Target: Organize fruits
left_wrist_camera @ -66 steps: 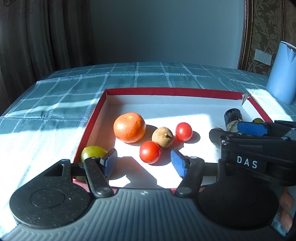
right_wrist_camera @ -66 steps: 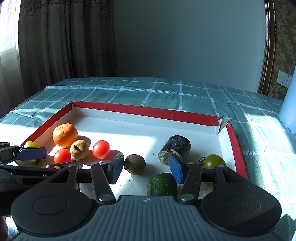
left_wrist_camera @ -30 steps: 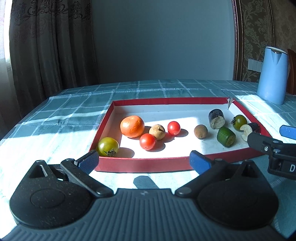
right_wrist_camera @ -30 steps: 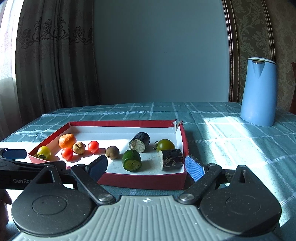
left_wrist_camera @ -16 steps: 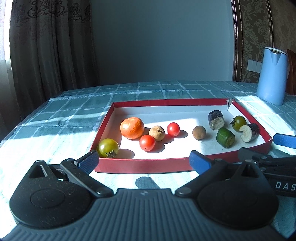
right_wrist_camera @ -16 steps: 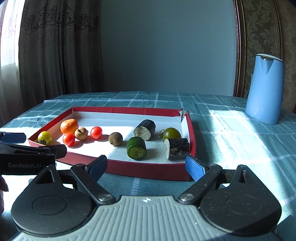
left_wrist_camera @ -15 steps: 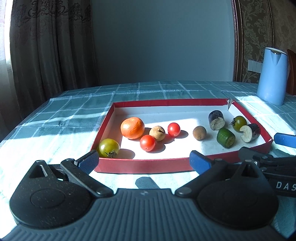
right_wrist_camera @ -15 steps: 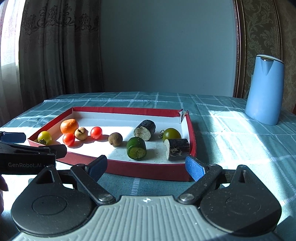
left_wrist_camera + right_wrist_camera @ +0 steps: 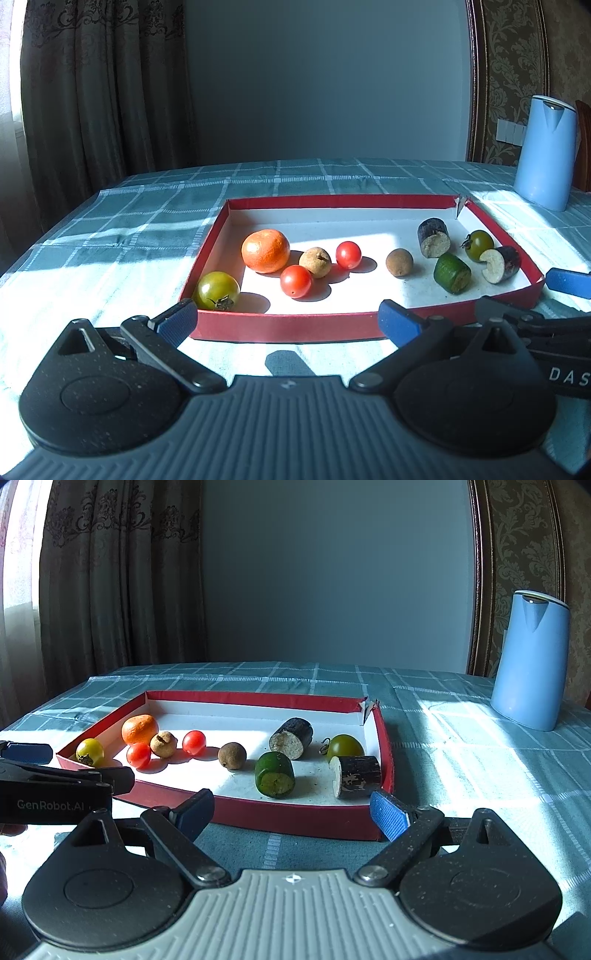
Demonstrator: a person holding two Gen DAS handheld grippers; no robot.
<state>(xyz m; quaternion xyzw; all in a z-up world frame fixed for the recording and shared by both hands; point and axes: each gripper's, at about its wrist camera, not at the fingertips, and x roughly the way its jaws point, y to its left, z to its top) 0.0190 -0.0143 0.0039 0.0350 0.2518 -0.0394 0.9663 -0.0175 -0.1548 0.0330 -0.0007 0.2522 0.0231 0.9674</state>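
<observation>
A red-walled tray (image 9: 288, 326) (image 9: 295, 821) with a white floor lies on the checked tablecloth. Its left part holds an orange (image 9: 265, 250) (image 9: 139, 729), a yellow-green tomato (image 9: 217, 290) (image 9: 89, 751), two red cherry tomatoes (image 9: 295, 280) (image 9: 348, 254) and a tan longan (image 9: 315, 261). Toward the right lie a brown longan (image 9: 399, 262) (image 9: 232, 755), a green cucumber piece (image 9: 452, 273) (image 9: 275, 774), two dark eggplant pieces (image 9: 433, 232) (image 9: 356, 776) and a green tomato (image 9: 479, 240) (image 9: 345, 746). My left gripper (image 9: 286, 323) and right gripper (image 9: 291, 814) stand open and empty, just short of the tray's near wall.
A light blue kettle (image 9: 546, 151) (image 9: 529, 659) stands on the table beyond the tray, at the far right. Curtains hang at the back left and a wall closes the far side. Bare tablecloth (image 9: 480, 760) lies between tray and kettle.
Both grippers pulled back out of the tray and opened wider about two seconds ago. In the last second the left has stayed put and the right has shifted only slightly. No fruit has moved.
</observation>
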